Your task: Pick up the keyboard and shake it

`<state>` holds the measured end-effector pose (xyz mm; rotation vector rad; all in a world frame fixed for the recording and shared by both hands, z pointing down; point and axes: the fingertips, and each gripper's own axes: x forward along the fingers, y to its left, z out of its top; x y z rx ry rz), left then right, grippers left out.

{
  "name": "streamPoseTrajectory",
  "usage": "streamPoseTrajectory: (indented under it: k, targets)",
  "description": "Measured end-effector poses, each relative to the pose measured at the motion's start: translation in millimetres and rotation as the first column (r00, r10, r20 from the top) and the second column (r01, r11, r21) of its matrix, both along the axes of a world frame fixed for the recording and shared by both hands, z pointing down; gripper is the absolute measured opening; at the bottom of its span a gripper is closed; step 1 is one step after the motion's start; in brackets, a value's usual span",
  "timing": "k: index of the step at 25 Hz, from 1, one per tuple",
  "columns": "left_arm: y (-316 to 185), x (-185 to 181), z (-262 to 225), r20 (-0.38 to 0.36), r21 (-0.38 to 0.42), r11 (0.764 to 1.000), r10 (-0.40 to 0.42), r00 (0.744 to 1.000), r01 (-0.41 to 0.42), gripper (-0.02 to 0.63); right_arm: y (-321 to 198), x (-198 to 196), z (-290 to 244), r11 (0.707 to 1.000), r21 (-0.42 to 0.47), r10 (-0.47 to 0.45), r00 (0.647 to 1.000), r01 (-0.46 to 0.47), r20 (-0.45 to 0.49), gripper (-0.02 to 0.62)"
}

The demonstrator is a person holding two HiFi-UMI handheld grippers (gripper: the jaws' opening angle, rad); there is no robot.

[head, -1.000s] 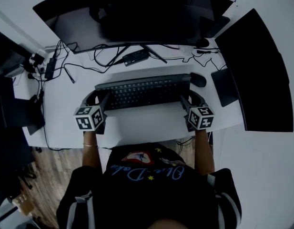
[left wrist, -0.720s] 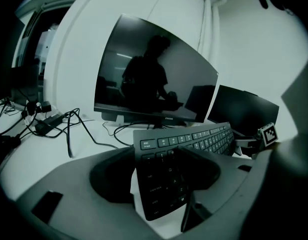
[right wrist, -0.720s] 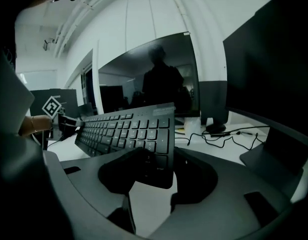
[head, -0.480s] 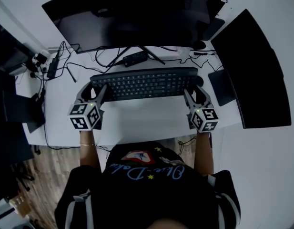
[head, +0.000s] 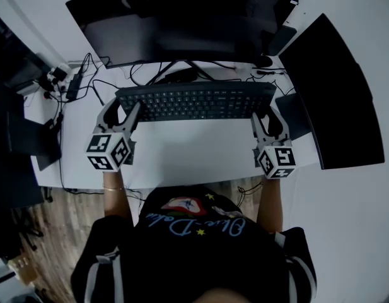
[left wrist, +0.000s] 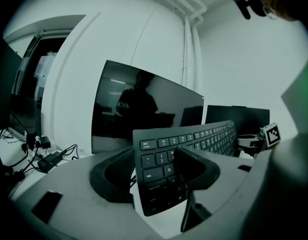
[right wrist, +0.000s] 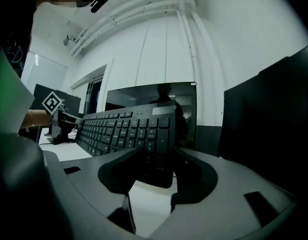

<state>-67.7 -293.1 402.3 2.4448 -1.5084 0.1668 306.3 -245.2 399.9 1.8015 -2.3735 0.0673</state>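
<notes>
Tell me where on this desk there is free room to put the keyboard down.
Free: the bare white desk between the left gripper and right gripper, nearer the person than the held keyboard. Crowded: cables at back left, the monitor behind, a second monitor at right.

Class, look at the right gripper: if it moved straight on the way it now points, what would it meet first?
The right gripper has its jaws gripping the keyboard at its right end, so that comes first. Past it, the wide monitor looks next, though depth is unclear.
</notes>
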Motion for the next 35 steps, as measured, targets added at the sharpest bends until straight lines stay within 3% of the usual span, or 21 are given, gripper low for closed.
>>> streamPoseTrajectory:
  k: [15, 35]
  targets:
    - [10, 2, -66, -0.021, 0.198, 0.98, 0.004, 1.0, 0.001, 0.247, 12, 4, -67, 0.977, 0.215, 0.009, 0.999, -0.001, -0.037, 0.176]
    - [25, 2, -116, -0.044, 0.317, 0.948, -0.007, 0.999, 0.02, 0.245, 24, 2, -117, 0.942, 0.335, 0.022, 0.997, 0.002, -0.069, 0.176]
